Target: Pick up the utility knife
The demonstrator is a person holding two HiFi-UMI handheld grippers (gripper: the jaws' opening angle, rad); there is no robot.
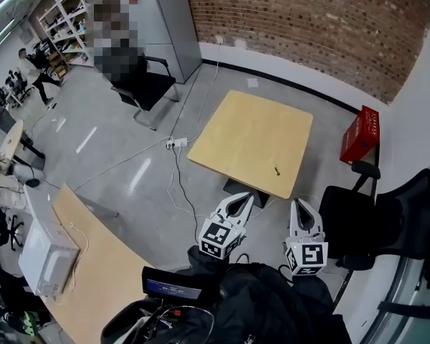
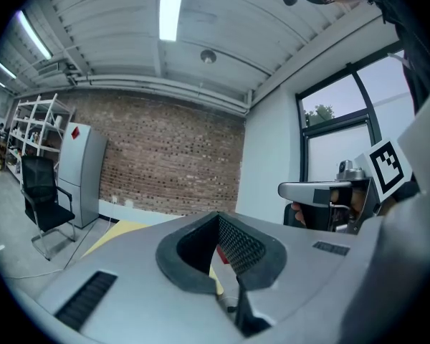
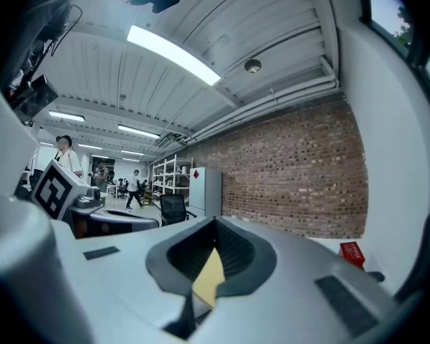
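A brick wall backs the grey floor and a square wooden table. The small utility knife lies near the table's front right edge. Nearer the person, the left gripper and right gripper are both clenched on nothing, well apart from the knife.

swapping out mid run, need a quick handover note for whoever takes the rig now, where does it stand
Left gripper: jaws tip to tip, nothing between them, held low in front of the body.
Right gripper: the same, empty.
Knife: a small dark object lies on the wooden table, close to its near right edge. It is too small to confirm, but is probably the utility knife.
Done: nothing; neither gripper is at the table.
Left: step up to the table, open one gripper's jaws, close on the object, lift.
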